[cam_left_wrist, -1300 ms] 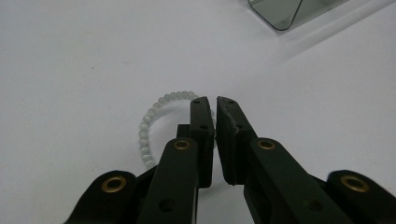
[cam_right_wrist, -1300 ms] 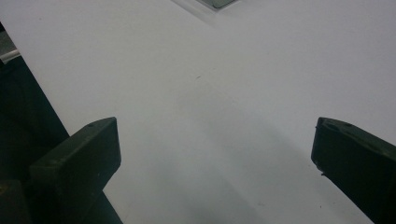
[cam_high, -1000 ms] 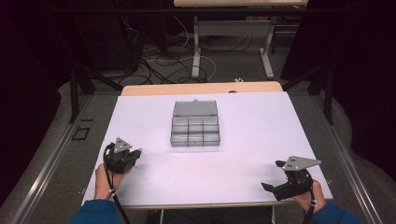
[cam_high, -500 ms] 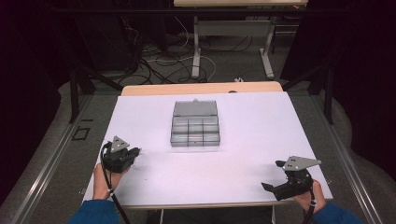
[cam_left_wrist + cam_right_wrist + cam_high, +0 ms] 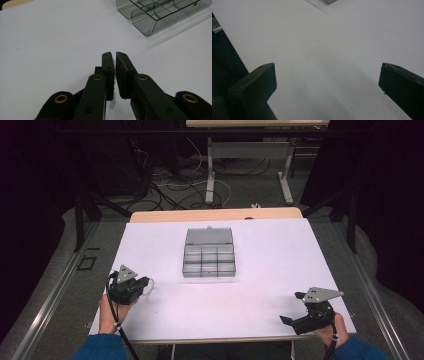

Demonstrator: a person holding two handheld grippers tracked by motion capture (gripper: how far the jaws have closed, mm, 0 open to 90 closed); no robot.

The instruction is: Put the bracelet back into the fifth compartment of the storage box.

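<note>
My left gripper (image 5: 146, 284) rests near the left edge of the white table (image 5: 260, 285), held by a hand in a blue sleeve. In the left gripper view its jaws (image 5: 115, 53) stand nearly together on a small pale, translucent piece (image 5: 114, 75) that shows in the narrow gap. A clear plastic compartment box (image 5: 209, 255) with its lid folded back lies at the table's middle, ahead and to the right of that gripper (image 5: 155, 12). My right gripper (image 5: 292, 307) sits at the front right corner, open wide, with bare table between its jaws (image 5: 325, 72).
A wooden strip (image 5: 215, 215) runs along the table's far edge. Beyond it are the legs of another desk (image 5: 210, 175) and loose cables on the floor (image 5: 170, 185). Metal rails flank the table on both sides.
</note>
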